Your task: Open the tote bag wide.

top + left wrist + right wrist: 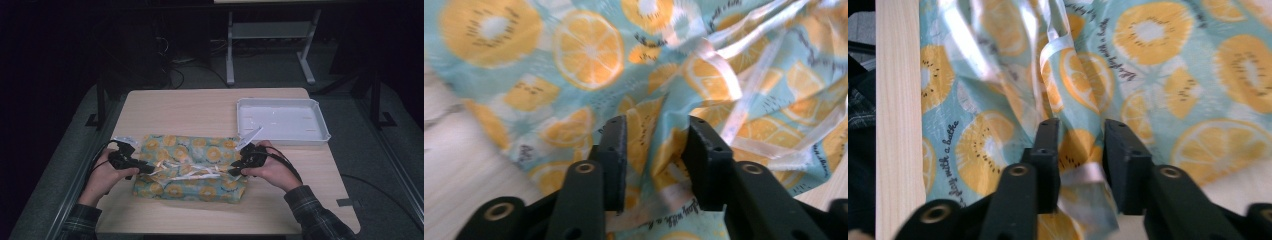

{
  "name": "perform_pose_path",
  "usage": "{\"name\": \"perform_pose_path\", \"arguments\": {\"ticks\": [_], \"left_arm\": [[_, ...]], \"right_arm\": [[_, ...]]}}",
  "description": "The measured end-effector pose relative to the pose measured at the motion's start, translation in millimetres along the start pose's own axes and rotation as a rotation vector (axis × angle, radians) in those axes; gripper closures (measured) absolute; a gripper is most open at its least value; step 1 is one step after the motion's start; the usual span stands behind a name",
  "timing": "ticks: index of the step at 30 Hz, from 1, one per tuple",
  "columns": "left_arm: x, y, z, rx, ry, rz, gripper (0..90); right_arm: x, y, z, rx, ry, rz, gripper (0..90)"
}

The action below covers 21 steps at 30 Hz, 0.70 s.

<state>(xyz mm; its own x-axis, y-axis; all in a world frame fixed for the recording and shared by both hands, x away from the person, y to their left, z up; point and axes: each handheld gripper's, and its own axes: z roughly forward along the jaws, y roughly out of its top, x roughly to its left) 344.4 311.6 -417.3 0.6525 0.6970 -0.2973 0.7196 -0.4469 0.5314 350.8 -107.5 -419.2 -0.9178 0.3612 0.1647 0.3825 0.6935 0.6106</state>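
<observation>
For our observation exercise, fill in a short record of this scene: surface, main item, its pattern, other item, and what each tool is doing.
surface: wooden table
main item: bag, lying flat, pale ribbons across it
pattern: orange slices on teal
other item: white tray, beyond the bag
left tool: jaws around a fold of the bag
right tool: jaws around a fold of the bag
</observation>
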Motion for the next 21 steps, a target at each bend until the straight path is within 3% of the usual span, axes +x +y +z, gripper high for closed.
{"name": "perform_pose_path", "arguments": {"ticks": [7, 12, 19, 21], "left_arm": [[8.3, -1.6, -22.9, -0.068, 0.01, -0.011, 48.9], [10.7, 3.5, -37.3, -0.108, 0.006, 0.003, 46.2], [15.7, 7.6, -41.2, -0.121, 0.015, 0.012, 43.6], [17.8, 5.8, -50.3, -0.129, 0.029, 0.013, 43.4]], "right_arm": [[-2.1, 0.3, -20.9, -0.056, 0.007, 0.033, 56.1], [-1.9, 2.1, -30.3, -0.067, -0.015, 0.021, 54.5], [-1.4, 4.2, -40.7, -0.086, -0.033, 0.018, 53.2], [-0.4, 6.3, -42.6, -0.095, -0.035, 0.007, 52.6]]}}
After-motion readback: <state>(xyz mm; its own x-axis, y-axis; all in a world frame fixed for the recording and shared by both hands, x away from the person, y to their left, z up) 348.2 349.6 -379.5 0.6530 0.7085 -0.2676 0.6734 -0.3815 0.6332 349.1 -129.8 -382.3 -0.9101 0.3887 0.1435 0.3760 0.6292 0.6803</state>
